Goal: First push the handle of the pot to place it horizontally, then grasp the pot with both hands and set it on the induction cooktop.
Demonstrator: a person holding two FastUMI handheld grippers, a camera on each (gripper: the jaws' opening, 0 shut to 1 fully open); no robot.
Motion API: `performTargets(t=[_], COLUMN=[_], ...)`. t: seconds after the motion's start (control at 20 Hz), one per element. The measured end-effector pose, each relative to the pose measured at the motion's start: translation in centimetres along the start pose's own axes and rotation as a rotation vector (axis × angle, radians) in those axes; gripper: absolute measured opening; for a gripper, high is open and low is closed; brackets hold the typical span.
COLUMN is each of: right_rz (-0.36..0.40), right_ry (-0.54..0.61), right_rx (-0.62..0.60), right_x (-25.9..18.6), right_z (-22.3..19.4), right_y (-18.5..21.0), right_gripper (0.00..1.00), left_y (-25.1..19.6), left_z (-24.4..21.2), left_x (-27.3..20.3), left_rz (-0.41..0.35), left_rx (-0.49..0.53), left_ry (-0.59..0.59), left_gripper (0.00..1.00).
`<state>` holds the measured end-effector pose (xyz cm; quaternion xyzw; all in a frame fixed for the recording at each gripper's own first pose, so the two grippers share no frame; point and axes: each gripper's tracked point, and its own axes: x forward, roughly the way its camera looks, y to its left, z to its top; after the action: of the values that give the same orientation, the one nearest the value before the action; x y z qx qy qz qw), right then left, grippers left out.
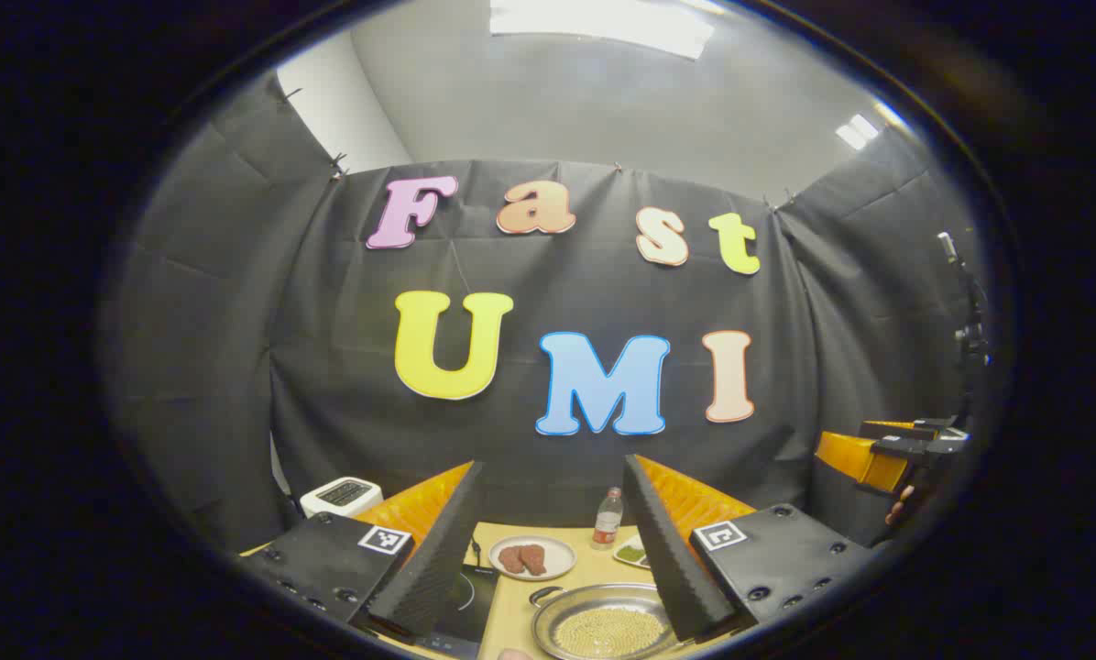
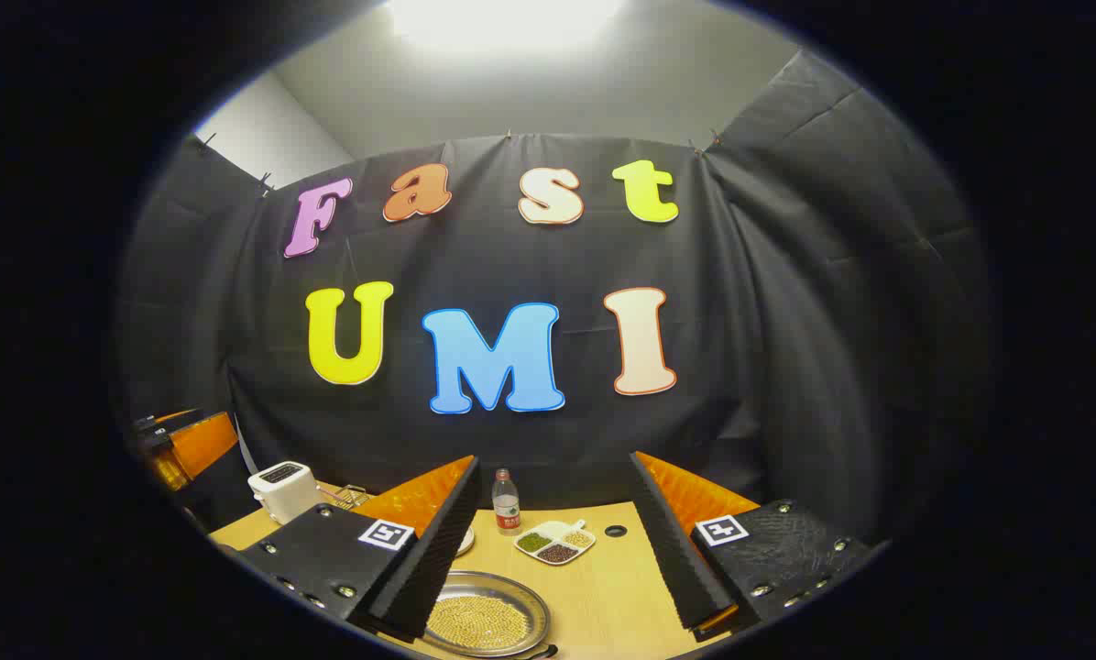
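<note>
The left gripper (image 1: 555, 550) is held above the table (image 1: 594, 564) with its fingers spread wide, nothing between them. The right gripper (image 2: 557, 550) is also spread and empty. The pot (image 1: 608, 625), a shallow metal pan filled with small beads, is seen on the table just beside the induction cooktop (image 1: 465, 600), below both grippers.

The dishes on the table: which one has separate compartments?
The small white divided dish beside the water bottle. It holds separate green, dark and pale portions, while the round white plate carries two reddish pieces and the metal pot one layer of yellow grains.
</note>
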<state>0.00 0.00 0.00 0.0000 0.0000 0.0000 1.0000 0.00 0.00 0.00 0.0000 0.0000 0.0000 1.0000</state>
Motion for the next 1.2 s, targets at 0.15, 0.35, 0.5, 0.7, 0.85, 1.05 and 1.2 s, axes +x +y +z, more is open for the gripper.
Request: performTargets(t=[0.15,0.35,0.5,0.7,0.85,1.05,1.2], right_rz=[-0.013,-0.028,-0.031,-0.018,-0.004,0.020,0.056], right_ry=[-0.013,-0.028,-0.026,-0.014,0.015,0.067,0.111], right_rx=[-0.014,-0.020,-0.024,-0.023,-0.023,-0.029,-0.035], right_x=[-0.1,-0.2,-0.4,-0.3,0.4,1.1,1.4], right_z=[0.4,0.6,0.2,-0.5,-1.7,-4.0,-6.1], right_y=[1.4,3.5,4.7,5.9,5.9,5.1,4.9], right_gripper=[0.96,0.96,0.96,0.96,0.96,0.96,0.96], left_y=[1.0,2.6,3.2,3.2,2.7,2.8,2.6], left_z=[0.8,1.2,0.7,0.6,0.0,-0.7,-1.5], left_x=[0.6,1.1,1.5,1.8,2.5,3.2,3.5], left_rz=[-0.030,-0.062,-0.085,-0.103,-0.103,-0.070,-0.053], left_rx=[-0.003,-0.013,-0.013,-0.001,0.009,-0.002,-0.007], left_ry=[-0.020,-0.032,-0.019,-0.016,-0.008,-0.007,-0.005], left_gripper=[0.99,0.99,0.99,0.94,0.94,0.94,0.96])
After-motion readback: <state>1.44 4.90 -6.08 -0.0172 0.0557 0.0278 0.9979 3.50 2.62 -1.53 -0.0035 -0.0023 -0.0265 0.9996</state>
